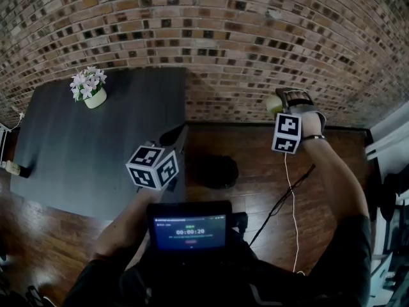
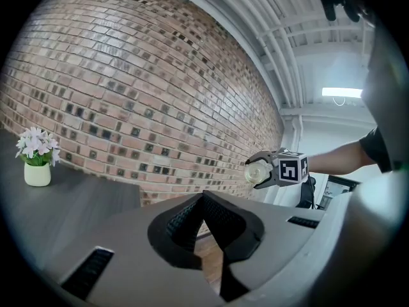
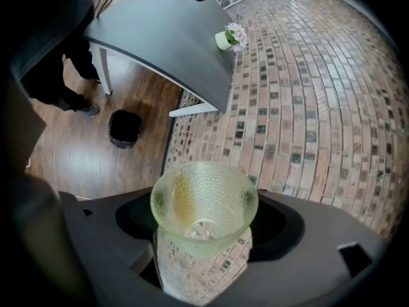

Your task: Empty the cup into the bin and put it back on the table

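Right gripper (image 3: 204, 235) of mine is clamped on the cup (image 3: 203, 197), one jaw on each side of its lower wall, and the mouth is turned back towards this gripper's camera. In the head view I hold it up in front of the brick wall (image 1: 243, 37), above the wooden floor (image 1: 268, 184). The bin (image 1: 214, 171) stands on that floor at about 7 o'clock from the cup and well apart from it, just beside the tabletop (image 1: 96, 152).

My left gripper (image 2: 204, 200) has its jaws together on nothing and waits near the tabletop's edge.

The cup is clear, pale green and pebbled all over, and it flares towards the rim. I judge it light and thin-walled. Whether it is glass or plastic I cannot tell, so I treat it as breakable. The rough surface should help the pads, but the taper could let it slide out when tipped. Holding below the flare, as now, seems the safest place. An amber tint shows on the inner wall; I cannot tell whether anything is left inside.
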{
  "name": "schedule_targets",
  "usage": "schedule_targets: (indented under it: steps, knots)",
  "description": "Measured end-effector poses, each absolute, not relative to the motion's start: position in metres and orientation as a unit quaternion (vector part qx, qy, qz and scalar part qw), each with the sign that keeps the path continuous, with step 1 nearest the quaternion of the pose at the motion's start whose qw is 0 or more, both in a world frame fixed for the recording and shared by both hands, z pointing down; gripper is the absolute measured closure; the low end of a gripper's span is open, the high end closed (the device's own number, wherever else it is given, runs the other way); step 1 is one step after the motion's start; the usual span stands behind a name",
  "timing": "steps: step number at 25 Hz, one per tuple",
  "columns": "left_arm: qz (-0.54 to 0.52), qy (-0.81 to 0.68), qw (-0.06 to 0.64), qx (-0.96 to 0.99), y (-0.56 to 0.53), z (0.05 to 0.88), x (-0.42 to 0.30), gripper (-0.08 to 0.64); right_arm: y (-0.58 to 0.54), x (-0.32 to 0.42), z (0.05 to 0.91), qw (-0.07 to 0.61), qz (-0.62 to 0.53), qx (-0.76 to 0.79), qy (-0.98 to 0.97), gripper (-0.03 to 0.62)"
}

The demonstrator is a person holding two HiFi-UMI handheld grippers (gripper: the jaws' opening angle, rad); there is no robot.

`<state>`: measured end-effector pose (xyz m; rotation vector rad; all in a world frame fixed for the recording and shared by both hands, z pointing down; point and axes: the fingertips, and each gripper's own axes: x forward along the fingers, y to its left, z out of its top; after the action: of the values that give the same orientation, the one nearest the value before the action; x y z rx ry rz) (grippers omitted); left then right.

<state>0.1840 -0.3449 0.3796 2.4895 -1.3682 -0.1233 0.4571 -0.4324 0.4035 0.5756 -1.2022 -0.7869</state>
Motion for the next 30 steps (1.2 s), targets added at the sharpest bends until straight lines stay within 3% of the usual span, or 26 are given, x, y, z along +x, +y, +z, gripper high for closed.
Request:
schedule_targets:
  steps: [30]
  knots:
    - [-0.048,-0.483,0.147,0.862,-0.331,0.377,0.177,0.566,-0.424,0.453,0.403,0.744,-0.428,0.207,-0.471,0.195]
